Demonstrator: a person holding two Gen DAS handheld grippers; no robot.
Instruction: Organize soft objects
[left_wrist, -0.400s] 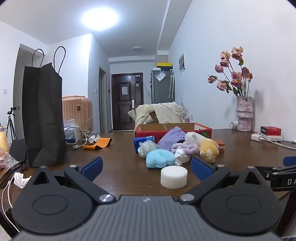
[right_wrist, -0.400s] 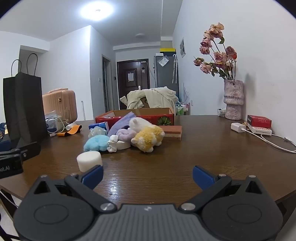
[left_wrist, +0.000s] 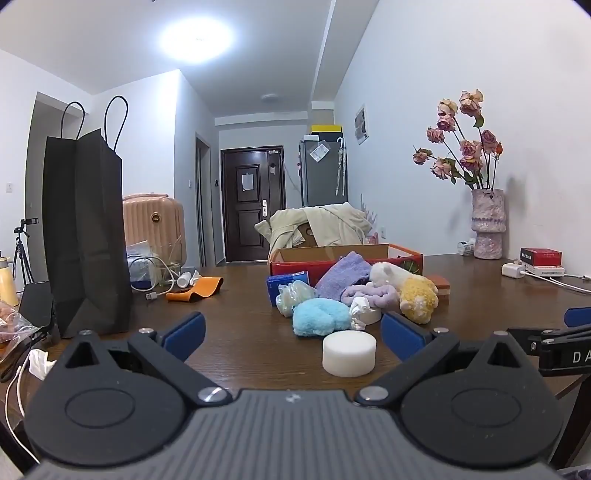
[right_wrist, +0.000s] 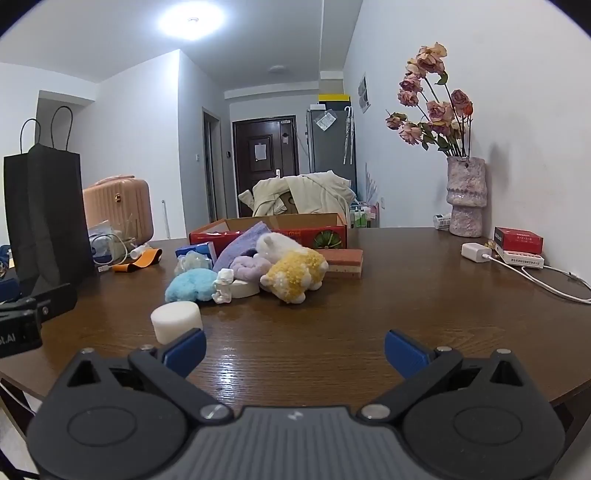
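On the brown wooden table (left_wrist: 236, 332), a heap of soft objects lies in front of a red cardboard box (right_wrist: 325, 233) whose long axis runs left to right. A white foam cylinder (left_wrist: 349, 352) stands upright, flat face up, nearest the cameras and apart from the heap. Behind it: a light-blue fluffy ball (left_wrist: 320, 322); a purple towel (left_wrist: 343, 275) leaning against the box, sloping up toward it; and a yellow-and-white plush toy (right_wrist: 295, 273) lying on its side, long axis left to right in the right wrist view. The left gripper (left_wrist: 291, 330) is spread wide and empty, the cylinder just ahead between its blue pads (left_wrist: 184, 330). The right gripper (right_wrist: 293, 349) is likewise released, above bare table. A black paper bag (left_wrist: 85, 236) stands upright at left; a vase of dried roses (right_wrist: 464, 195) at right.
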